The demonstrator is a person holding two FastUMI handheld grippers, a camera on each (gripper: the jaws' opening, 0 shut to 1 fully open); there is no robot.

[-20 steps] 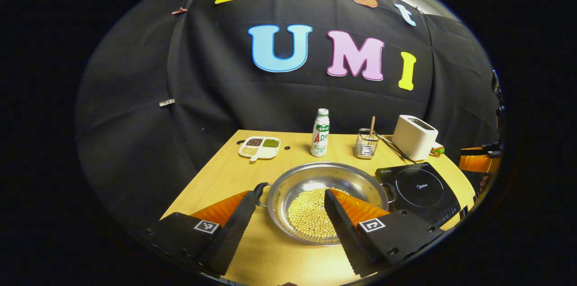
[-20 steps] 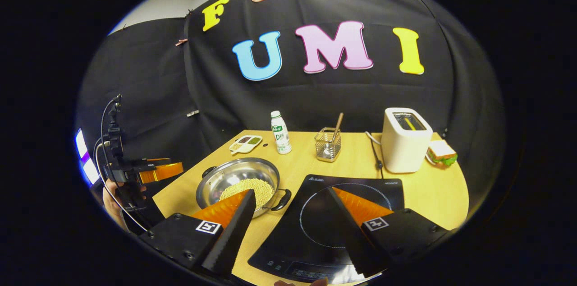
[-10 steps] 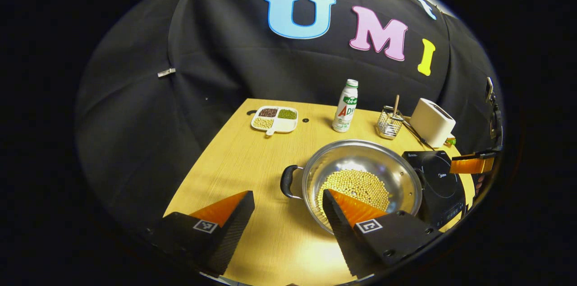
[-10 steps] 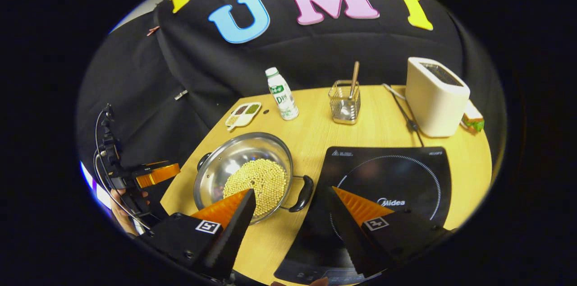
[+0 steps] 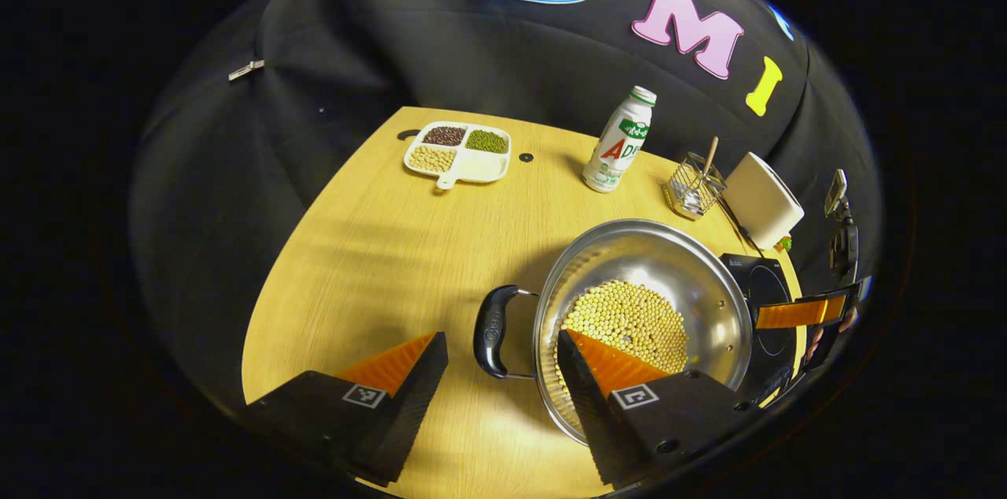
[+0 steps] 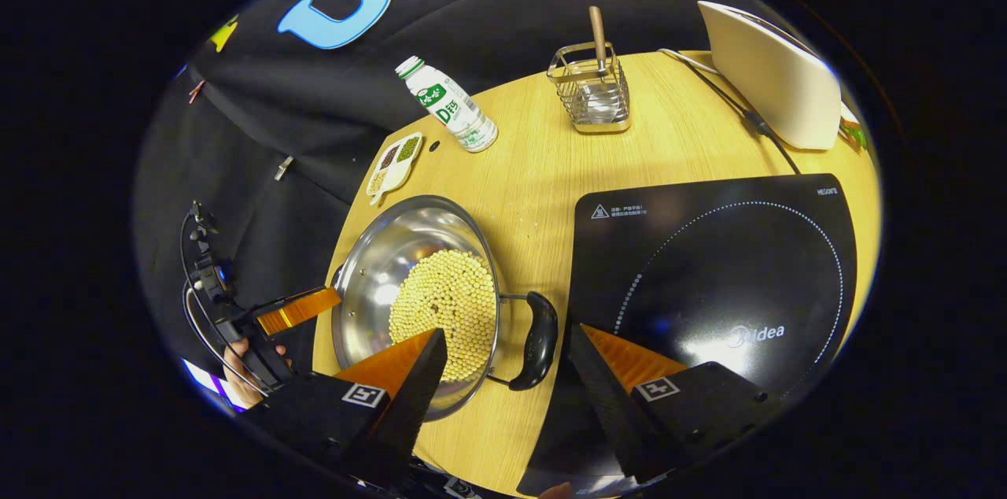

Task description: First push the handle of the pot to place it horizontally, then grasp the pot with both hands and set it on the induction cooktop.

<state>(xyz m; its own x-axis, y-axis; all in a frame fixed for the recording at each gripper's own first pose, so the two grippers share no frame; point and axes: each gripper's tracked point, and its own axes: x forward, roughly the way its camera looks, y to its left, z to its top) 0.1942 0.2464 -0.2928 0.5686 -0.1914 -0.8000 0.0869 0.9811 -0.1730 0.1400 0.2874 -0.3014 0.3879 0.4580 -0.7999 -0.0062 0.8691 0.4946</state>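
Pot [image 5: 641, 318] sits on the tabletop [image 5: 378, 247] just left of the induction cooktop [image 6: 724, 271], handles look horizontal, so I'd call the push done. Left tool [image 5: 499, 353] gapes around the left handle [image 5: 492, 330], right tool [image 6: 507, 349] gapes around the right handle [image 6: 539, 341]; nothing clamped. Grasp and lift remain.

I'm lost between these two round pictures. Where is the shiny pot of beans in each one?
Left gripper view: the pot sits right of centre, its black handle between the near jaws.
Right gripper view: the pot sits lower left, beside the induction cooktop.
Shared landmark: the white bottle stands behind the pot in both.
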